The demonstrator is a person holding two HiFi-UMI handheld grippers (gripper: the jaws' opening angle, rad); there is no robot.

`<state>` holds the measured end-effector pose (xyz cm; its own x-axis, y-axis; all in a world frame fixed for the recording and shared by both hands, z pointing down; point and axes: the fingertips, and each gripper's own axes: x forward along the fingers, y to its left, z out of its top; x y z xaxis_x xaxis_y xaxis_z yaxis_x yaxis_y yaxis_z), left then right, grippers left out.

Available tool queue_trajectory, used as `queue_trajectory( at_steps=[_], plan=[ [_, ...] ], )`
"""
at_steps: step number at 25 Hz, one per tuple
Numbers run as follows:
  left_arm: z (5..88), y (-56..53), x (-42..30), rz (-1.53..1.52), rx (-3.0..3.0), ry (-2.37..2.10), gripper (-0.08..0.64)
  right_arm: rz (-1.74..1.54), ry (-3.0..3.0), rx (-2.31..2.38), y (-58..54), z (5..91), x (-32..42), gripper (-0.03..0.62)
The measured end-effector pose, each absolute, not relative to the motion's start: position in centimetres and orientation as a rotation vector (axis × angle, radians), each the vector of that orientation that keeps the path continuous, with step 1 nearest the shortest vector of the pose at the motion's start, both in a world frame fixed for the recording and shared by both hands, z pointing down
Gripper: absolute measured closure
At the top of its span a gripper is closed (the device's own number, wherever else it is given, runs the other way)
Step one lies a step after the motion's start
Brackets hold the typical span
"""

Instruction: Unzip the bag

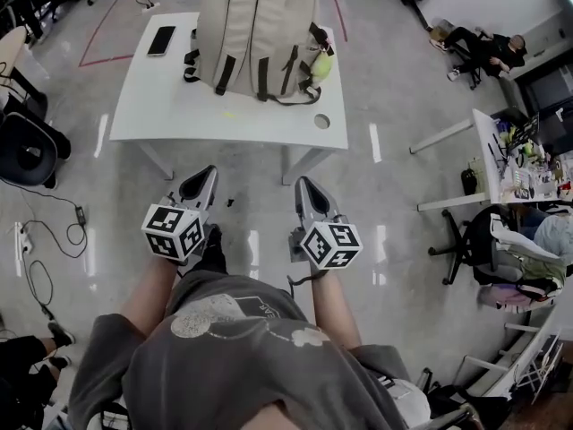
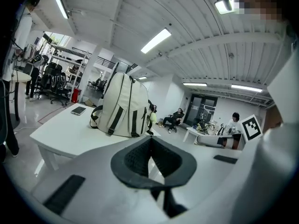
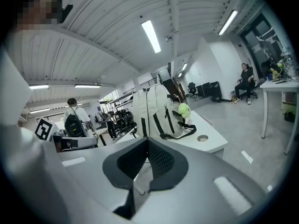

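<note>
Hovering side by side short of the white table [image 1: 170, 115] where the beige backpack [image 1: 258, 34] stands upright — left gripper [image 1: 199, 179] and right gripper [image 1: 306, 186] both clamped together, empty.

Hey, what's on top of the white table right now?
A beige backpack stands upright on the table; a dark phone lies flat beside it, apart. A green toy hangs from the backpack. The tabletop behind the backpack is hidden.

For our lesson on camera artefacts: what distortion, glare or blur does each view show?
Head view: white glare streaks on the glossy floor. Left gripper view: fisheye, ceiling beams curve, corners black. Right gripper view: same curving, backpack sharp.
</note>
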<state>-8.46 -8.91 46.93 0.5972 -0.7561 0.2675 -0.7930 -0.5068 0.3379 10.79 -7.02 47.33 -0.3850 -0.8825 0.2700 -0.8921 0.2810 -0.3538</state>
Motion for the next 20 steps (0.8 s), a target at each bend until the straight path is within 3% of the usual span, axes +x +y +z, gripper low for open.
queue_trajectory(
  at_steps=[20],
  plan=[
    [48.3, -21.5, -12.3, 0.139, 2.461, -1.114, 0.554, 0.671, -2.37, 1.901, -18.8, 47.3, 6.4, 0.592]
  ],
)
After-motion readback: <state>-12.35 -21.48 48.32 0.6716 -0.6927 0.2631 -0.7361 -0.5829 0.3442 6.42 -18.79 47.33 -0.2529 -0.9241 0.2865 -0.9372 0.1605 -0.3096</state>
